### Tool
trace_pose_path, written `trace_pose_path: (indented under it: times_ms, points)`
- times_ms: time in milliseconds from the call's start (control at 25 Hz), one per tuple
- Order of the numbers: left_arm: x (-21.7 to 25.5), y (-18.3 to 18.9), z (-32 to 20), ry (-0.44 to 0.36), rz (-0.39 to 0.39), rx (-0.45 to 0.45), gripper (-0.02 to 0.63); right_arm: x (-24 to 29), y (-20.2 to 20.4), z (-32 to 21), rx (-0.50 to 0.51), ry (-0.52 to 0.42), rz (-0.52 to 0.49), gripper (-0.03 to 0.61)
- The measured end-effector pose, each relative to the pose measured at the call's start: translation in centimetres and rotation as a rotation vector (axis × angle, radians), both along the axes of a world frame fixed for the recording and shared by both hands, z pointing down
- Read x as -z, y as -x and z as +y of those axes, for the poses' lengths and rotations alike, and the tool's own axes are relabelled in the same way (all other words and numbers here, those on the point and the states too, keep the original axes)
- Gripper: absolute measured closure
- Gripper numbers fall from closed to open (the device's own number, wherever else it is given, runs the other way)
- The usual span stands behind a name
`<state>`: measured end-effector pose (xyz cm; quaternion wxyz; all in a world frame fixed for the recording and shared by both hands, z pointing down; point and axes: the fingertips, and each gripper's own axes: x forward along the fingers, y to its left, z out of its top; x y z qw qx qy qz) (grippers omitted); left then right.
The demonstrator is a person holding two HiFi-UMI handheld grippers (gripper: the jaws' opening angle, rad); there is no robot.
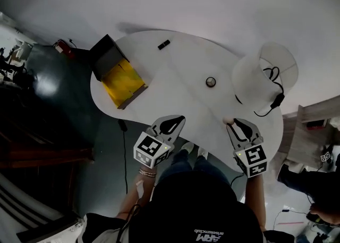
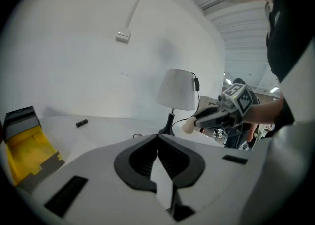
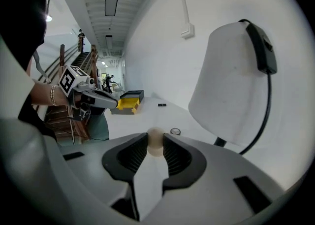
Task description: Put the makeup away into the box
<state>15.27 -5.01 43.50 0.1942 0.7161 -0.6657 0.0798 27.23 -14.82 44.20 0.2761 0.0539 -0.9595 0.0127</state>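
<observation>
A beige makeup sponge (image 3: pixel 155 143) sits pinched between the pads of my right gripper (image 3: pixel 155 137), which hangs over the table's near edge (image 1: pixel 234 124). From the left gripper view the sponge (image 2: pixel 187 127) sticks out of those jaws. My left gripper (image 1: pixel 173 124) is shut and empty, its pads meeting (image 2: pixel 157 137). The box (image 1: pixel 121 78), black outside and yellow inside, lies open at the table's left end. A small black makeup stick (image 1: pixel 163 44) lies near the far edge. A small round compact (image 1: pixel 211 82) rests mid-table.
A white table lamp (image 1: pixel 264 73) with a black cord and switch stands at the right end, close to my right gripper. The white round table (image 1: pixel 175 85) backs onto a white wall. The person's legs and shoes show below the near edge.
</observation>
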Motion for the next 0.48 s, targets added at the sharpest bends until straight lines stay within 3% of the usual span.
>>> trace_pose_path:
  times_ms: [480]
  points:
    - [0.2, 3.5, 4.6, 0.0, -0.057, 0.276, 0.595, 0.6, 4.0, 2.4, 0.234, 0.008, -0.035, 0.465]
